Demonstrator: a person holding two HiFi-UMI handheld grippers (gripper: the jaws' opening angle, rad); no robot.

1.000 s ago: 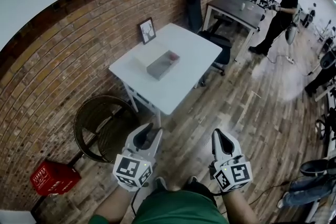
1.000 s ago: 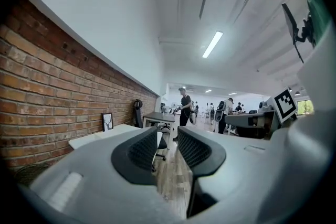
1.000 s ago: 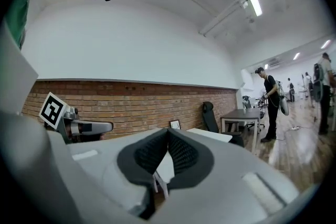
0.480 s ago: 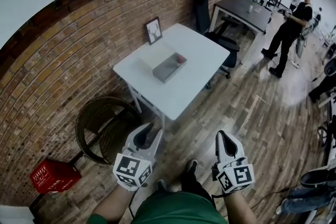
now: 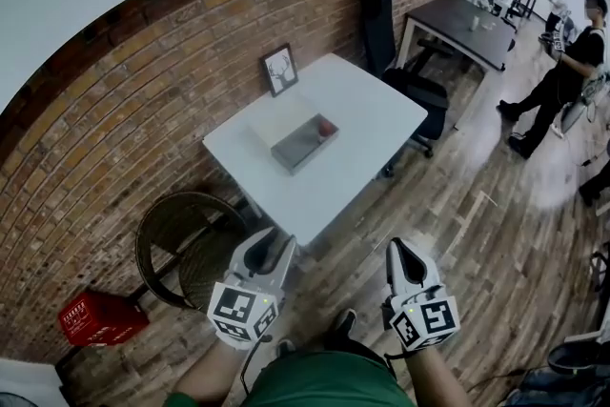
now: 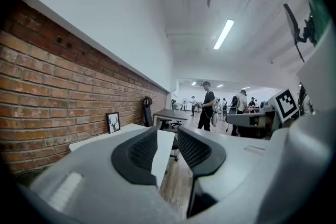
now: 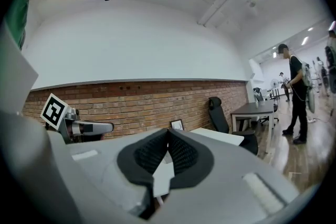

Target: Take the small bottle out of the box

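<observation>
A shallow grey box [image 5: 303,144] lies on the white table [image 5: 372,124], well ahead of both grippers. At its far right end sits a small red-topped thing [image 5: 326,126], apparently the small bottle. My left gripper [image 5: 272,239] hovers over the floor just short of the table's near corner; its jaws stand a little apart with nothing between them [image 6: 167,132]. Beside it on the right, my right gripper [image 5: 398,247] is shut and empty, its pads meeting at the tips [image 7: 168,132]. Both point roughly level toward the table.
A framed deer picture [image 5: 280,70] leans against the brick wall at the table's back. A round wicker chair [image 5: 181,243] and a red crate [image 5: 100,317] stand at the left. Behind the table are a black office chair [image 5: 405,62], a dark desk [image 5: 467,19] and a person [image 5: 572,62].
Both grippers have advanced toward the white table, which now looks nearer and larger. The person at the right has slid toward the picture's edge. Neither gripper's jaws have changed.
</observation>
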